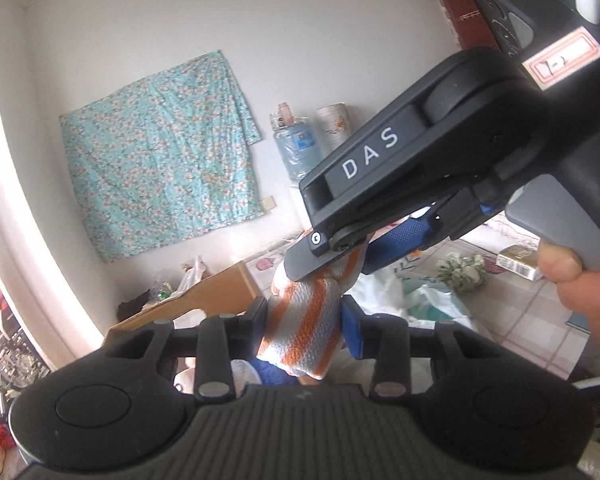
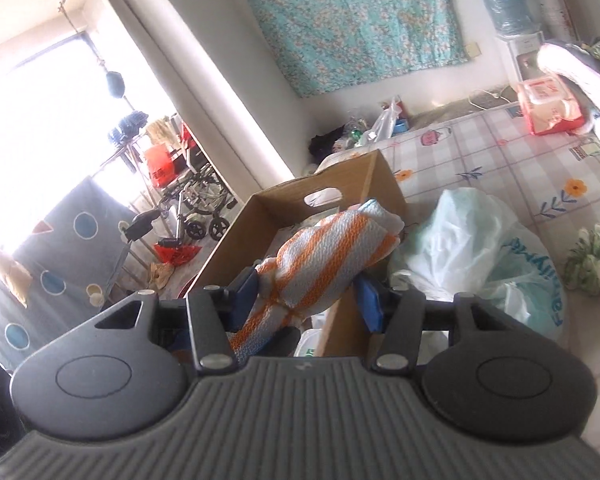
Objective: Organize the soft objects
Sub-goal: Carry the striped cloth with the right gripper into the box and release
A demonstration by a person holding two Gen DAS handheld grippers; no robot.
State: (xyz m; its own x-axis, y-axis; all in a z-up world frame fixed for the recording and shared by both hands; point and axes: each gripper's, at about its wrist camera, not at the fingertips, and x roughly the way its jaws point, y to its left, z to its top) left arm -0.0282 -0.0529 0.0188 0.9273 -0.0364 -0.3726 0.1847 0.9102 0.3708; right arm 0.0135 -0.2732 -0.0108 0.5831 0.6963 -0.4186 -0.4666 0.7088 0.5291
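Both grippers clamp the same rolled orange-and-white striped towel (image 2: 324,256), held in the air over the open cardboard box (image 2: 260,216) on the bed (image 2: 500,152). Left gripper (image 1: 304,328) fingers pinch one end, right gripper (image 2: 308,300) fingers the other. Plastic bag (image 2: 472,236) just beside box, tissue pack (image 2: 550,106) farther back.

The supporting surface is being provided by a bed (image 2: 500,152) covered with a checked, flower-printed sheet. An open cardboard box (image 2: 260,216) is being carried on it, just beside a pale plastic bag (image 2: 480,236). A green-and-white bundle (image 2: 594,260) is being supported near the bag, and a red-and-white wipes pack (image 2: 550,106) is resting well apart, toward the wall.
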